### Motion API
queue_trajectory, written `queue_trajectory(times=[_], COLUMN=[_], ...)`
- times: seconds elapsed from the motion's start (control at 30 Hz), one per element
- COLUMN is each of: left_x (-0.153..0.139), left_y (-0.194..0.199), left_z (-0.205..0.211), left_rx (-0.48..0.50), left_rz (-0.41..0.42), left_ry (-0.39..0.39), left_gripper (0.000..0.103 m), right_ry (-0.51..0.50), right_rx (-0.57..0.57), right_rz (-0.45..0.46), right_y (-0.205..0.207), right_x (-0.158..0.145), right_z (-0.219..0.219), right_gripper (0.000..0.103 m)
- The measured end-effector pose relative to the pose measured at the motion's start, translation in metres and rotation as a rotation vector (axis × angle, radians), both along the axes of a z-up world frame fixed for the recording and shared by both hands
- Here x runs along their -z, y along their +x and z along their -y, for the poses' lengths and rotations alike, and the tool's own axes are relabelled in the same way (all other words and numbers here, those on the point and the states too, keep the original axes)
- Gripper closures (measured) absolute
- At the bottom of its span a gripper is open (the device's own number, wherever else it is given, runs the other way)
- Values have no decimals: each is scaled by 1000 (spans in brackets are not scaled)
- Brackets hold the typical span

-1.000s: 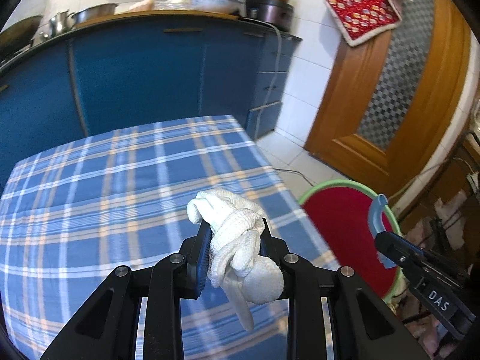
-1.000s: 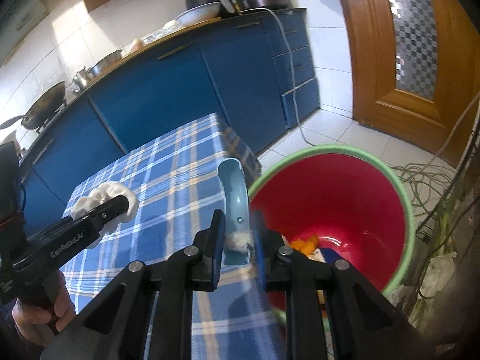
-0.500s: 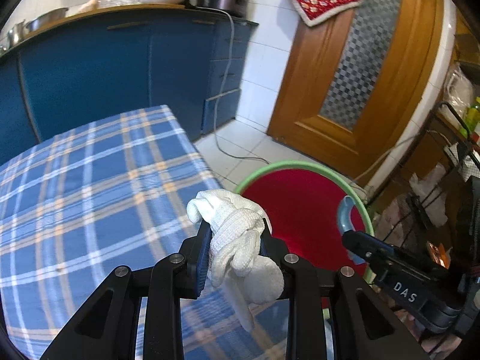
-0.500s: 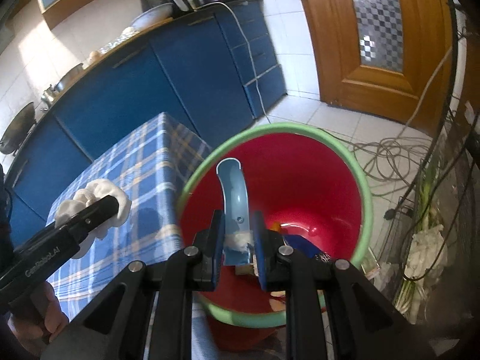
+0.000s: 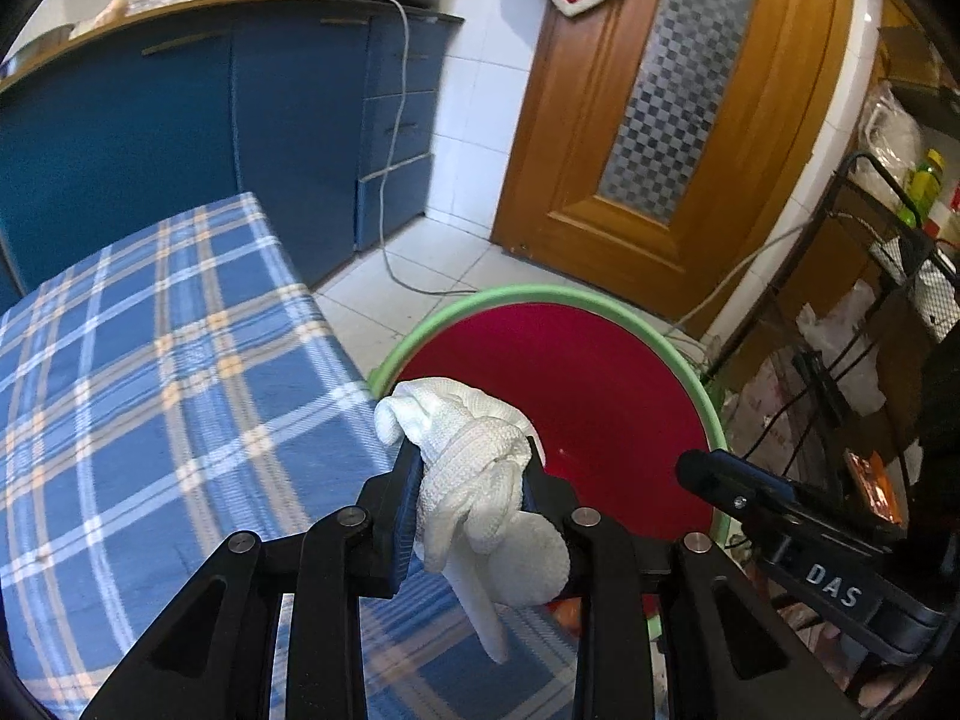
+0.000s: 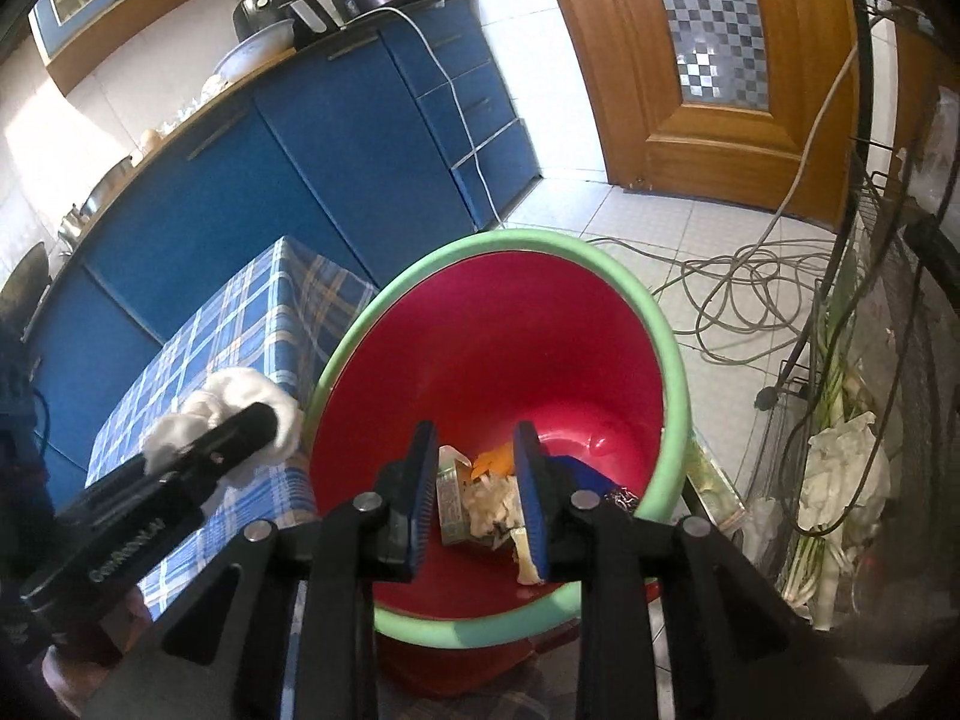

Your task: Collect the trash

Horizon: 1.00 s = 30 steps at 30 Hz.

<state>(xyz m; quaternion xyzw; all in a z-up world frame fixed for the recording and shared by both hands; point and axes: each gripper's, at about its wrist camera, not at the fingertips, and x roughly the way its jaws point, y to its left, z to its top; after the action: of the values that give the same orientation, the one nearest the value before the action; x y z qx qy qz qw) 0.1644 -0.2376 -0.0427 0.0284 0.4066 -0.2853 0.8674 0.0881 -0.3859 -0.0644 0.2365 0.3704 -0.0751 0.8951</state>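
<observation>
right wrist | right gripper [image 6: 474, 480] spread over red bucket [image 6: 384, 312] — empty | left gripper [image 5: 468, 498] pinching white rag [image 5: 474, 480]

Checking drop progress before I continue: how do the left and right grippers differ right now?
The left gripper is shut on the white cloth wad; the right gripper is open and empty. The left sits at the red bin's green rim beside the table; the right hangs over the bin's inside, above the trash.
</observation>
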Motion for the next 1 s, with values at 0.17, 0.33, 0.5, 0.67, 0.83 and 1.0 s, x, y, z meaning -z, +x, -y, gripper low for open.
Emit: queue_trajectory(times=[0.17, 0.33, 0.5, 0.67, 0.83, 1.0], left_x=[-2, -7, -15, -27, -38, -48], left_y=[-2, -3, -11, -23, -38, -52], left_z=[3, -3, -17, -34, -55, -78], left_rx=[11, -15, -46, -84, -130, -185], left_rz=[21, 26, 39, 60, 79, 91], left_ry=[6, -2, -10, -8, -13, -12], left_gripper=[54, 48, 48, 48, 47, 46], right_ry=[0, -5, -23, -34, -55, -76], right_rx=[5, -1, -18, -35, -65, -98], right_rz=[9, 18, 40, 72, 103, 135], right_y=[-6, -11, -19, -29, -40, -50], right_x=[-3, -8, -16, -28, -40, -52], right_z=[2, 0, -10, -22, -39, -58], right_gripper=[75, 74, 72, 68, 64, 61])
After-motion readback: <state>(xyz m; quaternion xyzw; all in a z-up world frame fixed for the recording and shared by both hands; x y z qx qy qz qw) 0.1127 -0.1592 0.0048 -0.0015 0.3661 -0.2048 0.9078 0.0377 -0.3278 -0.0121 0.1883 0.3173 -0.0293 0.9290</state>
